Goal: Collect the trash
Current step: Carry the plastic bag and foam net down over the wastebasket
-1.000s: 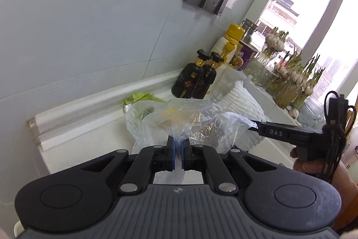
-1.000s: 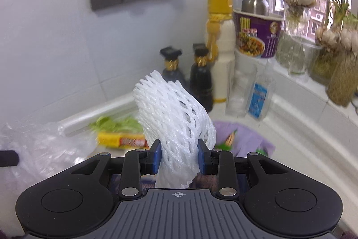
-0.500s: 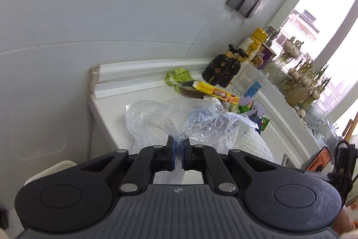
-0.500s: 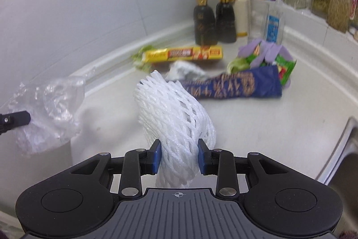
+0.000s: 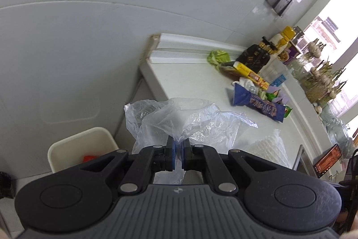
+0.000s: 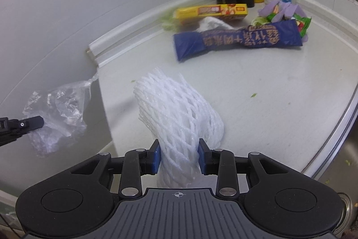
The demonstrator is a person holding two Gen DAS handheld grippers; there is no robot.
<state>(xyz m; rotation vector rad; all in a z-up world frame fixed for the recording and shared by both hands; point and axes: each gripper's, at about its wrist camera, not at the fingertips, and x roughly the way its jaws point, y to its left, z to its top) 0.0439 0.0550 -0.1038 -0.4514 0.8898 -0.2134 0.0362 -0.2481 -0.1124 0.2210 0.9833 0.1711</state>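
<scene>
Crinkled clear plastic bag (image 5: 185,120) is clamped in our left gripper (image 5: 177,155), past the bench's left edge (image 5: 154,80). Our right gripper (image 6: 179,157) squeezes white foam fruit netting (image 6: 176,111) above the bench.

- A pale grey-white tiled wall (image 5: 111,15) ran behind a white stone countertop (image 6: 268,93), meeting it at a raised white backsplash ledge (image 5: 190,43).
- A dark grey double wall socket plate (image 5: 279,0) sat high on the wall, near the window.
- A bright window (image 5: 324,30) at the far end let in strong daylight, with buildings visible outside.
- The windowsill (image 5: 313,73) carried a row of glass jars holding sprouting bulbs.
- The steel rim of a sink (image 6: 342,127) edged the countertop.
- Pale floor (image 5: 9,212) showed below the countertop's end.
</scene>
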